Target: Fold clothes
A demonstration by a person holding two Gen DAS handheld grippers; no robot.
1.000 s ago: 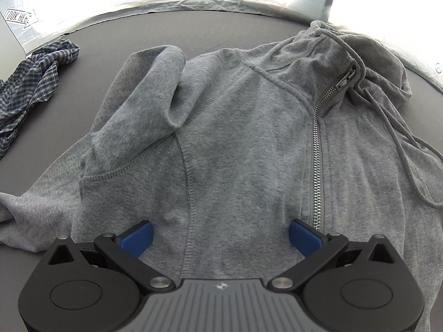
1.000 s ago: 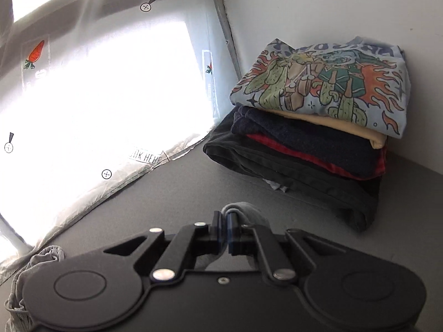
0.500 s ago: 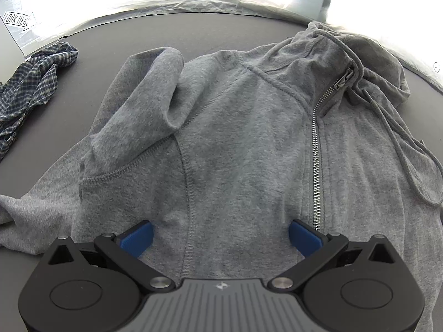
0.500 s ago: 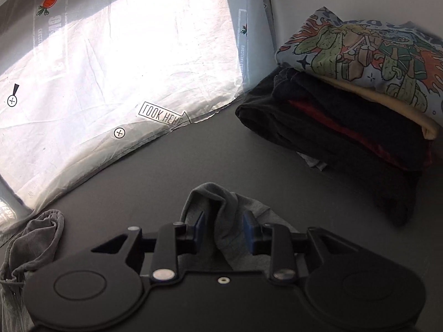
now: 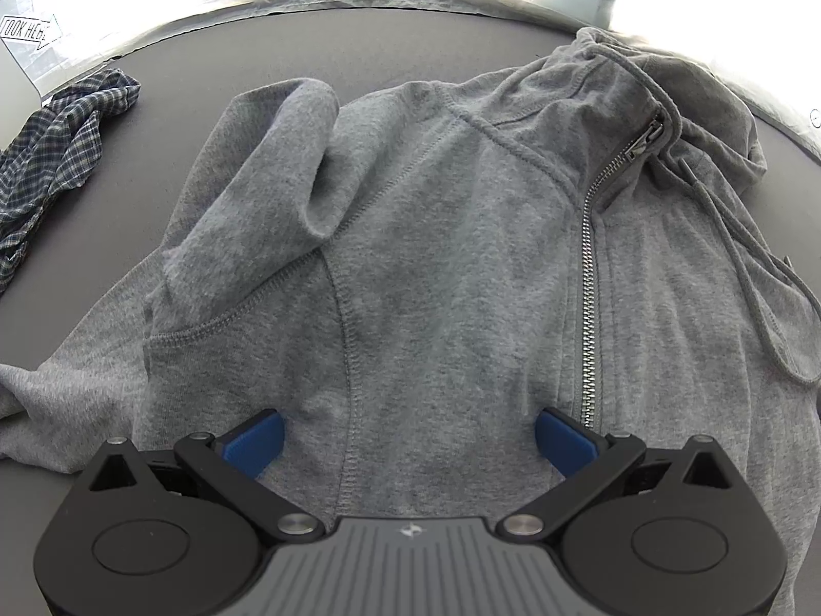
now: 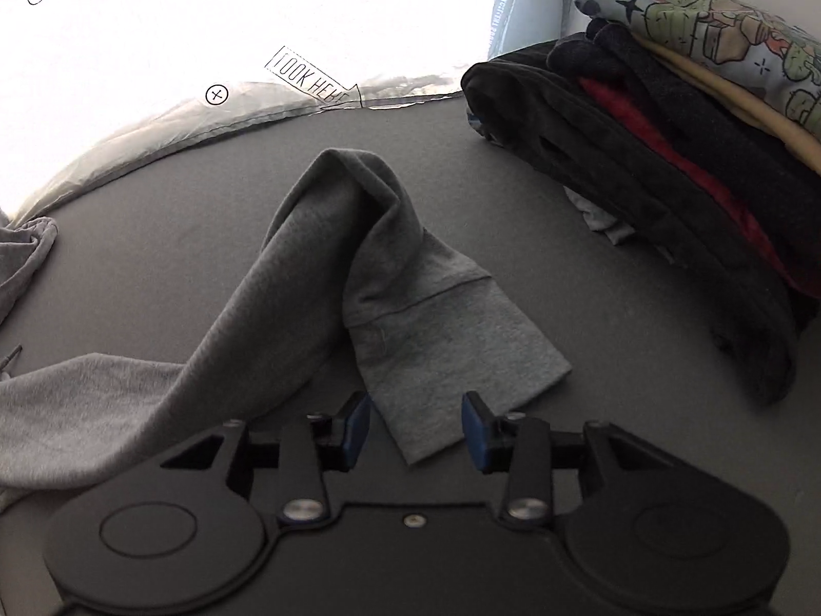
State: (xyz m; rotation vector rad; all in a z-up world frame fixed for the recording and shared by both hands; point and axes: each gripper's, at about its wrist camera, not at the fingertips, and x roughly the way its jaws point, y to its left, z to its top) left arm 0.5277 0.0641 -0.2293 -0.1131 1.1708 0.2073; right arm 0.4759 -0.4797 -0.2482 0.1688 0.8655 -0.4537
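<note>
A grey zip hoodie (image 5: 436, 256) lies spread on the dark table, its zipper (image 5: 587, 277) running up to the hood at the far right. My left gripper (image 5: 408, 439) stands wide open low over the hoodie's body, blue pads apart on the fabric. In the right wrist view the hoodie's sleeve (image 6: 369, 267) lies draped on the table, humped in the middle, its cuff (image 6: 456, 364) flat. My right gripper (image 6: 413, 428) is opening, with the cuff's end between the blue pads but not pressed by them.
A stack of folded clothes (image 6: 667, 143) with a cactus print on top sits at the right by the wall. A crumpled plaid shirt (image 5: 56, 123) lies at the far left. Translucent plastic sheeting (image 6: 256, 51) borders the table's far edge.
My right gripper came down toward the table and opened, letting go of the grey sleeve, which now lies on the table. The left gripper and hoodie body have not moved.
</note>
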